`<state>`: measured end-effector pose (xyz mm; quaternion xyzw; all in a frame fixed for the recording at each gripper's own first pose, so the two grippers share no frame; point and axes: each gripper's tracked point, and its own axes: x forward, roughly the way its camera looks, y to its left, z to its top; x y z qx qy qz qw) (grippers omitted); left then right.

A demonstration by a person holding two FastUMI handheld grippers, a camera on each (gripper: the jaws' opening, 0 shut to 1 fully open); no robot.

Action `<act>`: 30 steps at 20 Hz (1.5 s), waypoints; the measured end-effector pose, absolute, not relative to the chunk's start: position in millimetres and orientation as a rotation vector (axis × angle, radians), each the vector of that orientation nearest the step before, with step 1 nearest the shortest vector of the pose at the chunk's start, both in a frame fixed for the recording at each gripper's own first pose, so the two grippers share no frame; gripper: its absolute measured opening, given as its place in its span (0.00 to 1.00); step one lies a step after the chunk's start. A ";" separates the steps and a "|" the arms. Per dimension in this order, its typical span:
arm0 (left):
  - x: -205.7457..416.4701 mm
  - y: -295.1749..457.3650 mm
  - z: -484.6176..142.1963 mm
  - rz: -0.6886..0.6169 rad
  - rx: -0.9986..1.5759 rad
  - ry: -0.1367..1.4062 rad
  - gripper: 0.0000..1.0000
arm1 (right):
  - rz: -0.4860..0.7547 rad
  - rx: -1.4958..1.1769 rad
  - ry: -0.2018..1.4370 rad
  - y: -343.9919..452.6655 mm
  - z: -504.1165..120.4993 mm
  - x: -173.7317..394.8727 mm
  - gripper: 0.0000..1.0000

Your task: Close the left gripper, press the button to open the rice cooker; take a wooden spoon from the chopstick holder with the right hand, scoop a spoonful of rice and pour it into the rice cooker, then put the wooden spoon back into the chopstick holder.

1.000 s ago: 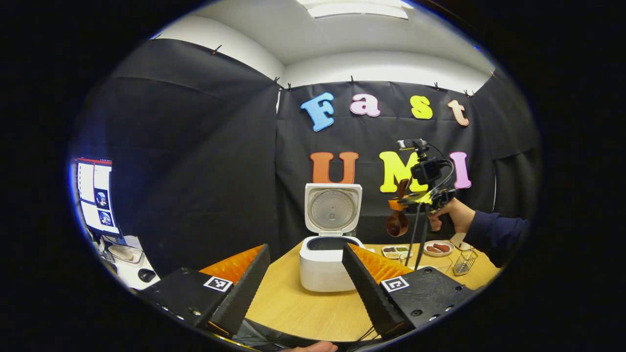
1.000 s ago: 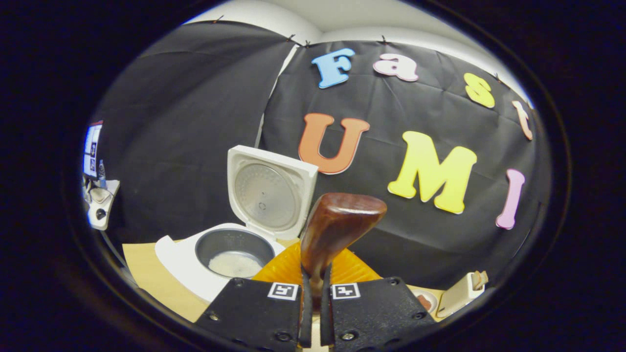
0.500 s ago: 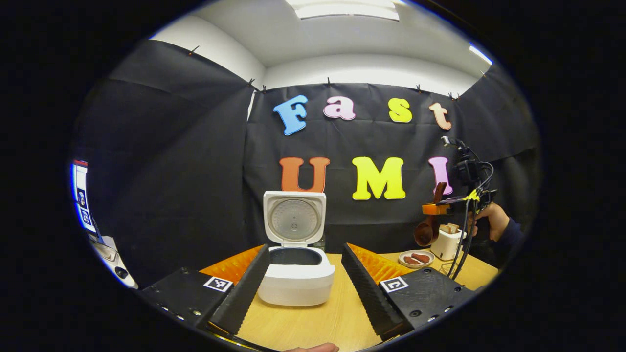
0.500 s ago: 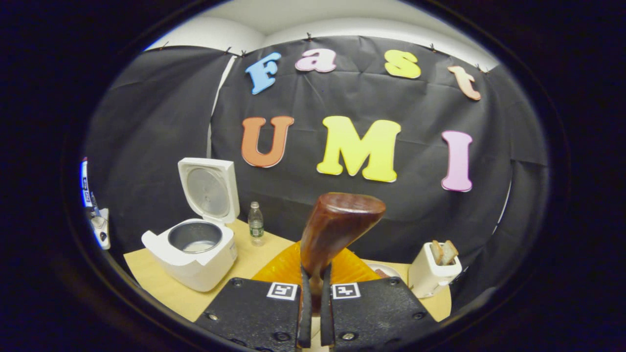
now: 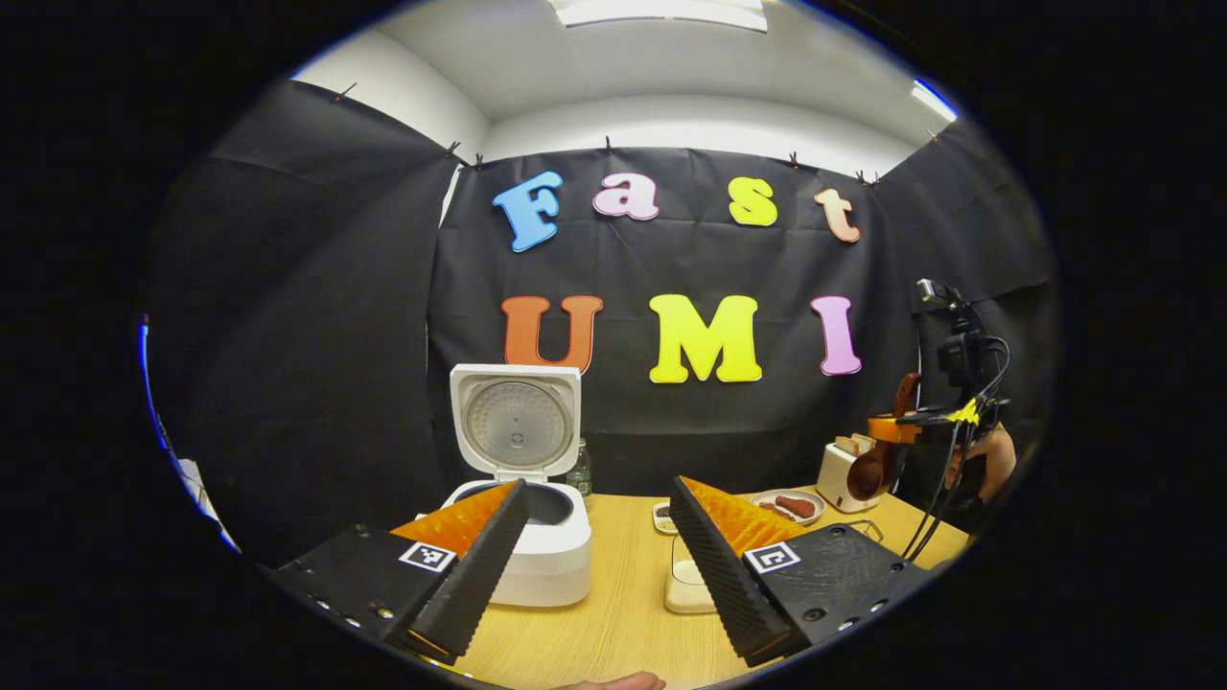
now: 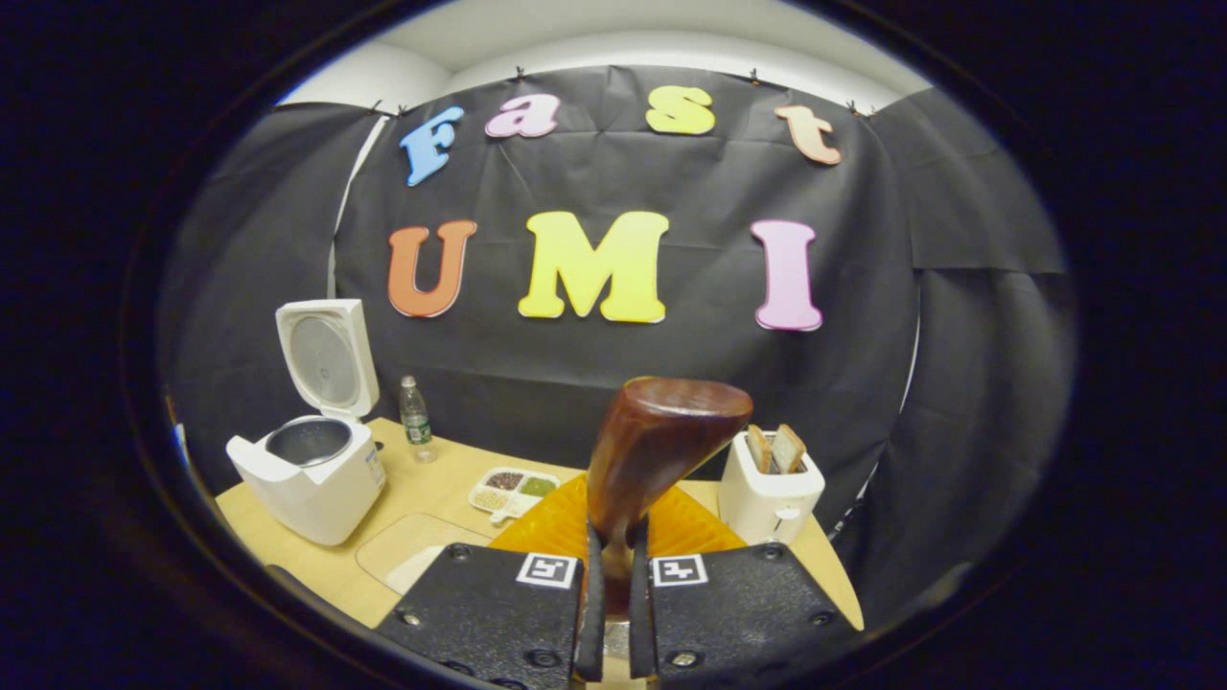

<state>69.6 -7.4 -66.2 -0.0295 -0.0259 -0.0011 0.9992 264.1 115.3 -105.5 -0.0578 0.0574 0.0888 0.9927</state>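
Observation:
The white rice cooker [image 5: 537,546] stands on the wooden table with its lid [image 5: 516,422] up; in the right gripper view the rice cooker [image 6: 309,479] is at the far left. My left gripper [image 5: 596,537] is open, its fingers spread low over the table near the cooker. My right gripper [image 6: 613,565] is shut on the dark wooden spoon [image 6: 657,441], whose bowl rises in front of it. In the left gripper view the right gripper [image 5: 901,426] hangs high at the far right, with the wooden spoon [image 5: 866,471] bowl hanging down, held by a hand [image 5: 997,460].
A white toaster [image 6: 770,484] with bread slices stands at the back right. A divided dish of grains [image 6: 513,487], a water bottle [image 6: 414,433], a plate of sausages [image 5: 791,504] and a clear container [image 5: 688,575] are on the table [image 5: 613,613].
My right gripper has carried the spoon rightward, away from the rice cooker toward the toaster side. My left gripper's view has swung right, so the cooker sits further left.

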 end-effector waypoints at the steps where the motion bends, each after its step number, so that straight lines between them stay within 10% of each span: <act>1: 68.3 -6.8 -66.8 0.002 -0.054 -0.050 0.94 | 0.160 -0.106 0.121 107.0 -114.6 266.2 0.16; 12: 84.3 -1.4 -72.3 0.015 -0.073 -0.022 0.94 | 0.149 0.004 0.196 80.3 -184.6 285.5 0.23; 14: 89.9 1.5 -75.6 0.020 -0.068 -0.013 0.94 | 0.058 -0.021 0.155 56.2 -177.4 291.3 0.37; 17: 94.9 -0.7 -79.2 -0.013 -0.106 0.011 0.94 | -0.021 -0.066 0.085 35.9 -157.4 281.6 0.86; 19: 100.6 4.9 -77.9 -0.006 -0.115 0.016 0.94 | -0.028 -0.063 0.055 35.6 -146.0 268.1 0.94; 30: 145.3 57.9 -50.9 0.006 -0.122 0.041 0.94 | 0.021 -0.078 -0.039 23.3 -60.3 172.1 0.99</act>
